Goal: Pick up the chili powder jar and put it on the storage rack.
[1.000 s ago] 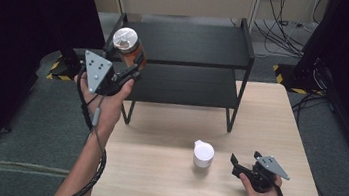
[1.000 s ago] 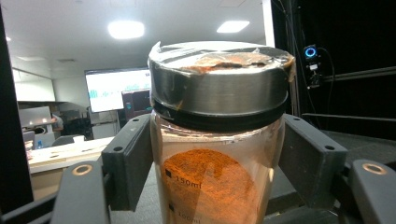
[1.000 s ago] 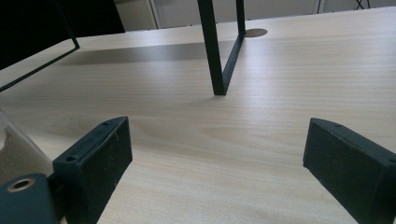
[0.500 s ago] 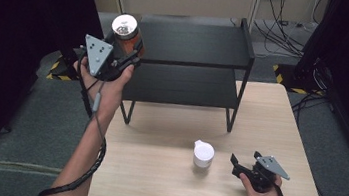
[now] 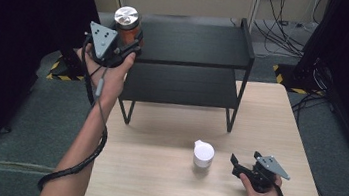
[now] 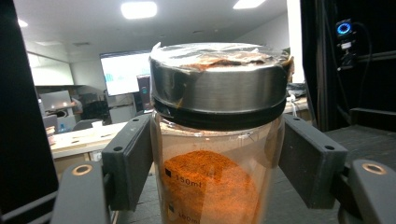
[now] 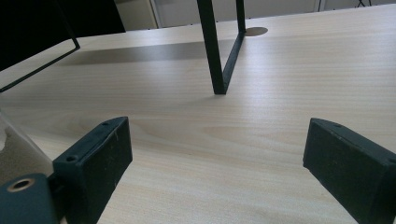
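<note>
- Nearest the camera, the right gripper (image 5: 240, 167) is held low over the wooden table (image 5: 151, 186) at its front right, with the jaws spread wide and nothing between them; only bare tabletop is seen between them in the right gripper view (image 7: 215, 168).
- Just to its left, a small white lidded cup (image 5: 202, 155) is parked upright on the table, close to the right gripper but not touched by it.
- Further back, a black two-tier metal rack (image 5: 191, 70) is set across the far half of the table; one of its legs (image 7: 219, 51) can be seen planted on the wood in the right gripper view.
- Up at the rack's left end, the left gripper (image 5: 128, 47) is held up off the table, level with the top shelf, by the person's raised left hand (image 5: 110, 70).
- A clear spice jar (image 6: 217, 140) is clamped upright between its jaws, so they're closed on the glass just below the lid. Orange-red powder can be seen inside, plus printed volume marks.
- The jar's metal lid (image 5: 126, 15) looks wrapped in plastic film, pretty obvious in the left gripper view.
- The jar is in the air beside or just over the left edge of the top shelf; which one can't really be told.
</note>
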`<state>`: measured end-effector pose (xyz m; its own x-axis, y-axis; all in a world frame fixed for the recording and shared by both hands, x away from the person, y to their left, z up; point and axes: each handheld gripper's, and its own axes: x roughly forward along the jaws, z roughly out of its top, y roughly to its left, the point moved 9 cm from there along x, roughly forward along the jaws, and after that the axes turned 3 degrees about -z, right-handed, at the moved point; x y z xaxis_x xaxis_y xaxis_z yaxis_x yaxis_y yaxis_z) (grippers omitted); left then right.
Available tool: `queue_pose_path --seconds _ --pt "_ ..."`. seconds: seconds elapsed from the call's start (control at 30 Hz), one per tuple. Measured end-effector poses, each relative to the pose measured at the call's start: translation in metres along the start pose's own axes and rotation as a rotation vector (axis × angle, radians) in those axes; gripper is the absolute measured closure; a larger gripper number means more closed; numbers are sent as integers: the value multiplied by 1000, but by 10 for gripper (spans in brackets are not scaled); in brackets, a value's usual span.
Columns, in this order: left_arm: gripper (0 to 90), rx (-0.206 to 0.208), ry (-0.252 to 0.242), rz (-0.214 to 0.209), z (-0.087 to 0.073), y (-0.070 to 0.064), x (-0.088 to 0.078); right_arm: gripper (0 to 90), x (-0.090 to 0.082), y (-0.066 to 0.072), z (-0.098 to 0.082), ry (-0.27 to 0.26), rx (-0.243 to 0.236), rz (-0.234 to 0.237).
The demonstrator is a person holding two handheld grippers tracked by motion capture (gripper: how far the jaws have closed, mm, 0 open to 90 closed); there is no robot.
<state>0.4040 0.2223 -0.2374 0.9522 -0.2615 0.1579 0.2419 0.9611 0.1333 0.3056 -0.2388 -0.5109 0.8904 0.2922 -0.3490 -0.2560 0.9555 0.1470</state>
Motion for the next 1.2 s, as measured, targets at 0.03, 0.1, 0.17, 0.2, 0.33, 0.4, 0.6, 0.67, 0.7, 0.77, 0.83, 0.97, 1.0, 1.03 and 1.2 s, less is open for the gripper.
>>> queue_pose_path --seconds 0.03,0.1,0.17,0.2,0.33,0.4,0.6,0.67,0.7,0.77,0.83,0.97,1.0,1.03,1.2 --pt "303 -4 4 3 0 0 2 83 0 0 0 0 0 0" --pt "303 -3 15 8 -1 1 5 83 0 0 0 0 0 0" --pt "303 -4 24 13 -1 1 7 83 0 0 0 0 1 1" --pt "303 -5 28 15 -2 2 8 83 0 0 0 0 1 1" --pt "303 -8 40 15 -2 3 11 83 0 0 0 0 2 1" --pt "303 -10 46 14 -2 3 13 82 0 0 0 2 3 1" --pt "303 -23 62 6 -6 4 16 82 0 0 0 1 3 1" --pt "303 -27 67 8 -7 4 17 83 0 -1 0 2 4 1" --pt "303 -31 70 8 -8 5 17 82 0 -1 0 2 4 1" --pt "303 -39 76 5 -9 5 18 83 0 -1 0 3 5 1" --pt "303 -46 79 4 -9 6 18 83 0 -1 0 3 3 1" --pt "303 -56 85 2 -12 6 20 83 0 0 0 3 4 1" --pt "303 -62 84 2 -12 7 21 83 0 -1 0 3 4 1" --pt "303 -64 86 2 -12 7 21 82 0 -1 0 4 5 2" --pt "302 -89 88 -4 -13 10 23 82 1 0 1 7 3 1"
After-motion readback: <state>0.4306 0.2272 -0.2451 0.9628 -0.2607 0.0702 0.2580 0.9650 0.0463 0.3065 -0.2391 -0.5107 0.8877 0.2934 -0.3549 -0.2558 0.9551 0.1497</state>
